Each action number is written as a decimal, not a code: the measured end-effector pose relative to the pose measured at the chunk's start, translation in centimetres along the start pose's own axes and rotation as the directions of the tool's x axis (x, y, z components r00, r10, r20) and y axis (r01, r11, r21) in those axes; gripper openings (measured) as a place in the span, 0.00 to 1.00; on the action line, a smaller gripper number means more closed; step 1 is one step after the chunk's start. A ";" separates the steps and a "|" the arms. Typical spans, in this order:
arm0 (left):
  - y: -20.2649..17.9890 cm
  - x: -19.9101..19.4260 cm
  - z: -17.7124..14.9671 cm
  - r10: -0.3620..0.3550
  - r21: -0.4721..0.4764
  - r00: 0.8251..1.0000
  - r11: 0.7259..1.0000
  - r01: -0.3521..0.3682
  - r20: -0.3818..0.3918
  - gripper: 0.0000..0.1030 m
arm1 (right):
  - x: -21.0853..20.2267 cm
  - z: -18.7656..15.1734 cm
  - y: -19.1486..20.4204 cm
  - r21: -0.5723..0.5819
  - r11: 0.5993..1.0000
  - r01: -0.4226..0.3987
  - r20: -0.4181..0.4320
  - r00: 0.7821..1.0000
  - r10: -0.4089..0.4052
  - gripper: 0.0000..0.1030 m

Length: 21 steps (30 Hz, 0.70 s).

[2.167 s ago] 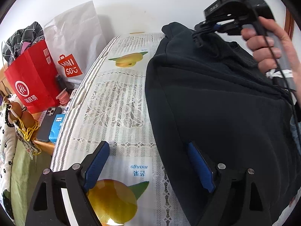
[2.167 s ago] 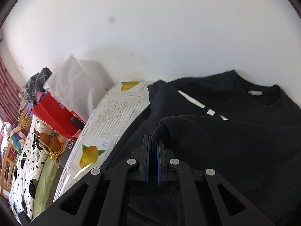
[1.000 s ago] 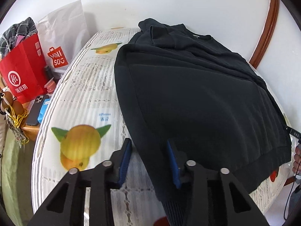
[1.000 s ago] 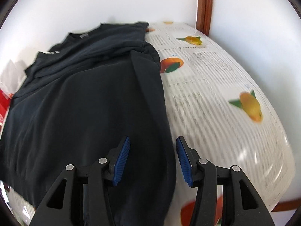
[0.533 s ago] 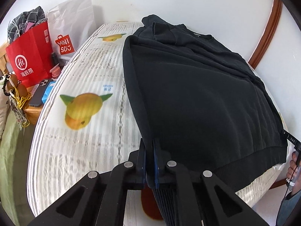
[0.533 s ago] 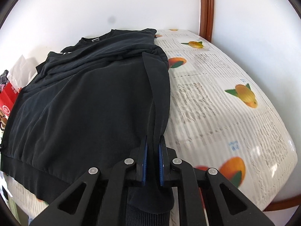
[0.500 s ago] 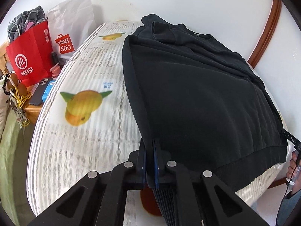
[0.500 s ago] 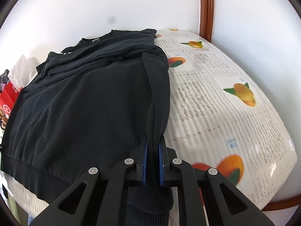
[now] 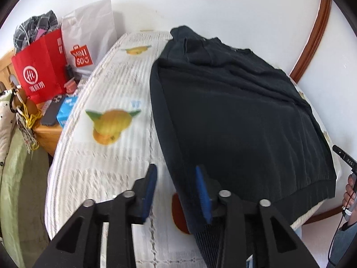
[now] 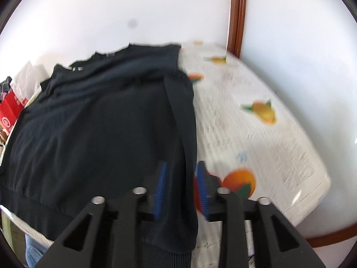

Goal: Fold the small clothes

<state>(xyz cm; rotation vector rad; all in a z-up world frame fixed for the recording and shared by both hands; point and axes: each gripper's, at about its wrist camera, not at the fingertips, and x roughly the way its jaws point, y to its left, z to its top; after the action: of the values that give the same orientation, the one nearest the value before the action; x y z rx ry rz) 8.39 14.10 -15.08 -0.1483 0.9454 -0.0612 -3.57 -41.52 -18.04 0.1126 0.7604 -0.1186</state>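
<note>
A black sweatshirt (image 9: 241,120) lies spread on the white fruit-print table cover (image 9: 107,102), sleeves folded in, ribbed hem at the near edge. My left gripper (image 9: 176,187) is open, its blue pads either side of the sweatshirt's near left edge. In the right wrist view the sweatshirt (image 10: 96,138) fills the left side. My right gripper (image 10: 181,188) is open with the sweatshirt's near right edge and folded sleeve between its pads. Both views are motion-blurred.
A red paper bag (image 9: 38,71) and a white Miniso bag (image 9: 89,40) stand at the far left beside a phone (image 9: 50,116) on a wooden stand. A white wall with brown trim (image 10: 236,15) runs behind. The other hand-held gripper (image 9: 344,160) shows at the right edge.
Both grippers were shut on the sweatshirt's near corners half a second ago and have now opened. Both have drawn back a little.
</note>
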 end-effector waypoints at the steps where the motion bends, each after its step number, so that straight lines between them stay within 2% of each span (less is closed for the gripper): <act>1: 0.0 -0.2 0.6 0.004 0.001 1.000 1.000 -0.004 0.013 0.43 | -0.3 1.0 0.5 -0.005 1.000 -0.010 0.017 1.000 0.010 0.38; 5: -0.2 -0.6 3.9 0.016 0.003 0.998 1.000 -0.016 0.059 0.46 | 0.0 4.7 3.5 -0.035 0.999 -0.041 0.048 0.998 0.043 0.39; 9: -0.4 -0.1 7.7 0.017 -0.021 0.995 1.000 -0.015 0.098 0.46 | 1.8 8.2 7.6 -0.063 0.991 -0.121 0.047 0.991 0.124 0.39; 11: -0.6 0.4 9.7 0.017 -0.028 0.994 1.000 -0.014 0.111 0.46 | 3.4 10.1 10.3 -0.085 0.984 -0.157 0.028 0.987 0.160 0.39; 14: -0.8 1.2 12.3 0.015 -0.032 0.992 0.999 -0.011 0.126 0.46 | 5.9 12.3 14.5 -0.139 0.976 -0.166 -0.009 0.986 0.166 0.38; 18: -1.4 2.8 15.1 0.002 -0.022 0.992 1.000 0.000 0.125 0.46 | 9.1 14.0 19.4 -0.191 0.955 -0.225 -0.066 0.974 0.216 0.36; 21: -2.3 4.7 17.1 0.018 0.008 0.992 1.000 -0.020 0.123 0.46 | 10.8 14.6 22.3 -0.239 0.936 -0.257 -0.087 0.966 0.243 0.36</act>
<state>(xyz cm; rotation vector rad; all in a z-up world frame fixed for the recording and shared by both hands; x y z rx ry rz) 25.01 13.03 -8.67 -0.1331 0.8232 -0.0383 17.38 -22.31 -13.69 -0.0265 0.8044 0.2237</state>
